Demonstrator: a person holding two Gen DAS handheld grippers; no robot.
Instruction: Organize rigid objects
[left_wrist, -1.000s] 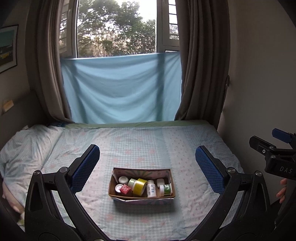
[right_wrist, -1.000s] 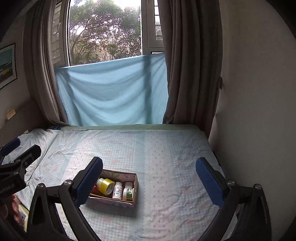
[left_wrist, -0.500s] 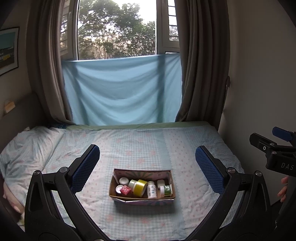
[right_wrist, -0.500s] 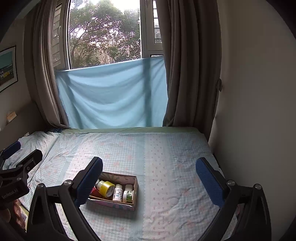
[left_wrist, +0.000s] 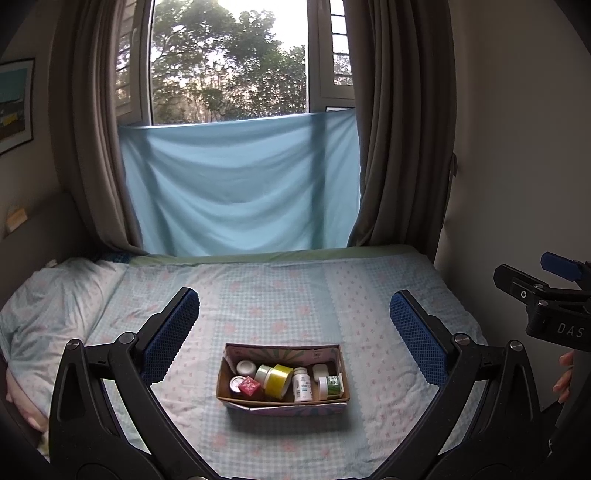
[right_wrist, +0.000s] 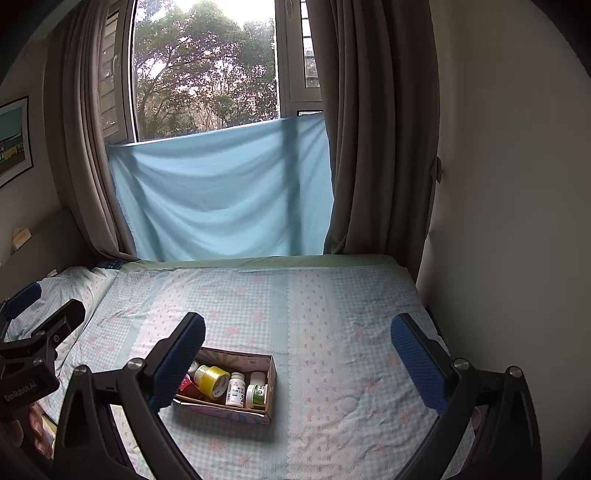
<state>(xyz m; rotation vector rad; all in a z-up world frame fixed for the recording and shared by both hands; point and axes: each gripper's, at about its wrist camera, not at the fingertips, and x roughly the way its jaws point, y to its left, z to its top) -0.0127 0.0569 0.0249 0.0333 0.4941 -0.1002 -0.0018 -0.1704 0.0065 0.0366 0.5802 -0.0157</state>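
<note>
A cardboard box (left_wrist: 282, 404) low in the frame's centre on the bed (left_wrist: 280, 295) holds a yellow tape roll (left_wrist: 277, 381), white bottle (left_wrist: 302, 386) and small jars packed together, seemingly gathered for tidiness, while the left tongs (left_wrist: 291, 317) and right tongs (right_wrist: 297, 341) hover above, spread wide and empty.

this is a home bedroom. a bed (left_wrist: 295, 291) with a checked floral sheet is filling the floor area, with a pillow (left_wrist: 48, 306) lying at its left. brown curtains (left_wrist: 402, 122) are framing a window (left_wrist: 229, 62), and a framed picture (left_wrist: 14, 103) is hanging on the wall.
</note>
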